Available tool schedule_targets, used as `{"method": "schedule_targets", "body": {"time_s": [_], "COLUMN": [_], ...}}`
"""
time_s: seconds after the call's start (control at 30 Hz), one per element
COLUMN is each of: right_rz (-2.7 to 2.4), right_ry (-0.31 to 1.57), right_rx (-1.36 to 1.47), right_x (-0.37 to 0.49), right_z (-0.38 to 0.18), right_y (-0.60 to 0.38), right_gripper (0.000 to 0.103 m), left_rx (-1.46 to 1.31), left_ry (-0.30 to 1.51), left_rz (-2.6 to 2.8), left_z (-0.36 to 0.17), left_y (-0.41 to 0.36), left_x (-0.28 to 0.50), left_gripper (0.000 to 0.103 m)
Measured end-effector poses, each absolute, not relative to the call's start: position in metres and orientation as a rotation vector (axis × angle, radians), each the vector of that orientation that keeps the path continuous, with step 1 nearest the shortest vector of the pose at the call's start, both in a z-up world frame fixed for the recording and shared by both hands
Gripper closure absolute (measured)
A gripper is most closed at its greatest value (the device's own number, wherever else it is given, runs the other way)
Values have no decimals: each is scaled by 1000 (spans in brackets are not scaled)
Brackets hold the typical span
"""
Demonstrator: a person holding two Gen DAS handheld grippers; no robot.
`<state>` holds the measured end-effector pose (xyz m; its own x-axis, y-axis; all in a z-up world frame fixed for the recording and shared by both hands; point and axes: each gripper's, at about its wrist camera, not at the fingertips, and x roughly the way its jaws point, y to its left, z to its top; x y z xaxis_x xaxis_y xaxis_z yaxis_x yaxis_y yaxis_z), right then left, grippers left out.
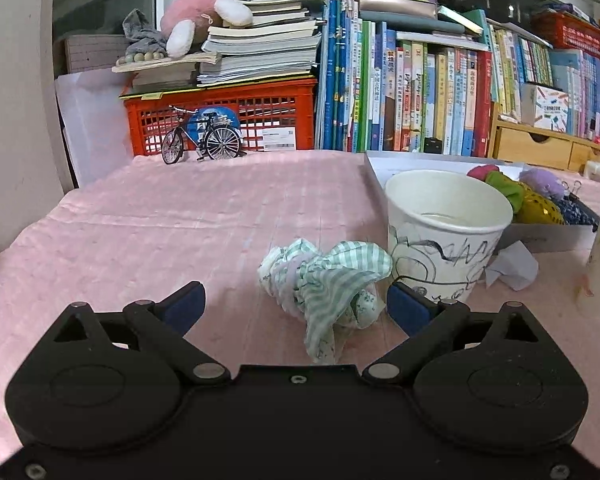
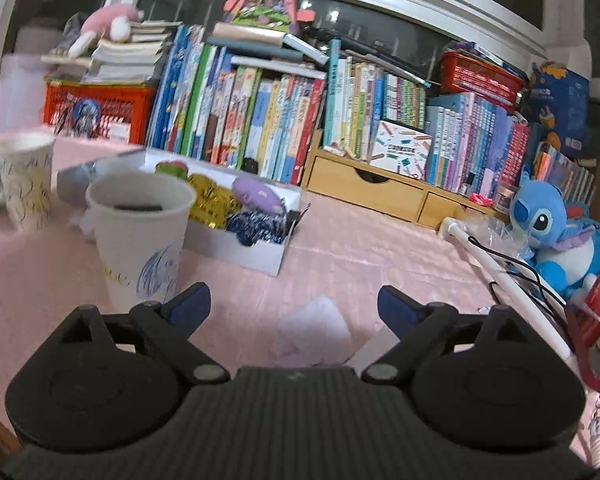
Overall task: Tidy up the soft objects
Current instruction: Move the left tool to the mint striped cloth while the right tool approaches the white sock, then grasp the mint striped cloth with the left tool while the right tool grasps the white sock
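A crumpled green-and-white checked cloth [image 1: 324, 288] lies on the pink table cover, right in front of my left gripper [image 1: 296, 304]. That gripper is open, its blue pads wide apart on either side of the cloth without touching it. A doodled paper cup [image 1: 446, 236] stands just right of the cloth. My right gripper [image 2: 294, 306] is open above a small pale paper scrap [image 2: 314, 330], with nothing between its pads. To its left stands a paper cup with blue scribble [image 2: 140, 236]. A white box [image 2: 240, 240] behind holds several colourful scrunchies.
Books line the back wall beside a red crate [image 1: 220, 120] and a model bicycle [image 1: 202, 140]. A blue plush toy [image 2: 556, 232], a white rod with cables [image 2: 500, 272] and a wooden drawer unit [image 2: 372, 192] crowd the right side. A crumpled tissue [image 1: 512, 266] lies by the box.
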<state>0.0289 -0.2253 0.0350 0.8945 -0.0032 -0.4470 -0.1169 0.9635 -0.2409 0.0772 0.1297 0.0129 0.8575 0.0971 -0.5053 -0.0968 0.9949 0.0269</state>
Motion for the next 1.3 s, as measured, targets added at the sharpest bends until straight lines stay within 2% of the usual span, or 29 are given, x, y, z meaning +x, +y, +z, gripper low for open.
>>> {"method": "schedule_targets", "body": {"time_s": [0.17,0.23,0.37,0.5,0.63,0.83,0.97,1.1,1.3], "right_rz": [88,61,-11,-62,-78,-77,-87,-91,-30], "right_ry": [478,490,524,552,560,564,571,577,573], "right_rx": [-244,-230,-236,-261,-255,-284,-305,-328,-236], "right_x": [25,28,36,47,56,61,65,66,61], "right_z": [29,26,19,15,12,10,9,8,17], "right_y": [-219,-219,-218,-220,-223,-221,-220,-218,-224], "right_gripper": [19,22,24,24,24,25,29,48,50], "left_rx": [-77,-108,-134,-171,-211,-195,-185,-171,-113], "left_ry": [521,519,531,546,562,563,563,556,544], "left_rz": [120,129,143,144,126,112,112,115,86], "left_z": [14,14,12,9,5,5,6,8,18], "left_y": [136,139,143,147,149,146,145,144,140], "left_x": [81,83,90,94,97,98,98,96,79], "left_gripper": [7,10,16,29,49,62,66,72,73]}}
